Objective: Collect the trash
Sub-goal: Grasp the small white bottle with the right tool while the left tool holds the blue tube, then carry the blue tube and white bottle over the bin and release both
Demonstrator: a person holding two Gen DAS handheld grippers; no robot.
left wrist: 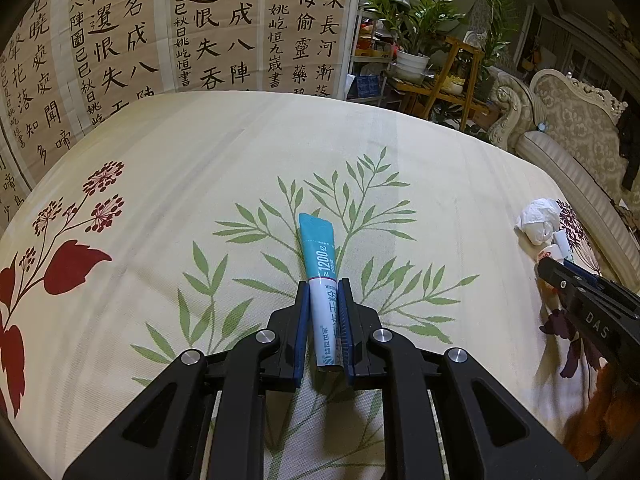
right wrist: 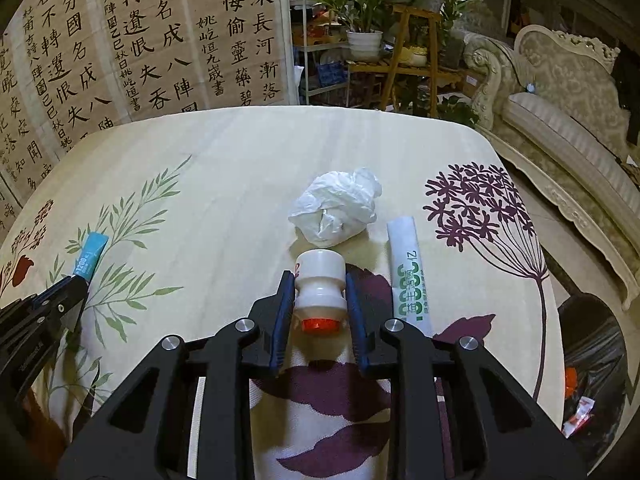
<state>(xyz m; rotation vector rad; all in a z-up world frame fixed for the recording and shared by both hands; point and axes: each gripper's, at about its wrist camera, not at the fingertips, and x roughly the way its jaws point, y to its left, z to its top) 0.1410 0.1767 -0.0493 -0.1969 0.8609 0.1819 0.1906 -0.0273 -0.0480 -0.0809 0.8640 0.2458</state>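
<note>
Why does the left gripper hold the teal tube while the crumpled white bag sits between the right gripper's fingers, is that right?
Not quite. In the right wrist view, a small white bottle sits between the right gripper's fingers; the crumpled white bag lies beyond it. The left gripper does hold the teal tube.

Each gripper is built of matte black plastic linkage arms with triangular cut-outs, joined by round silver pivot screws. The left gripper (left wrist: pixel 324 300) is fitted with ribbed blue pads on its fingers (left wrist: pixel 303 320). The same blue pads are seen on the right gripper (right wrist: pixel 320 292), whose side is marked "DAS" in pale letters.
</note>
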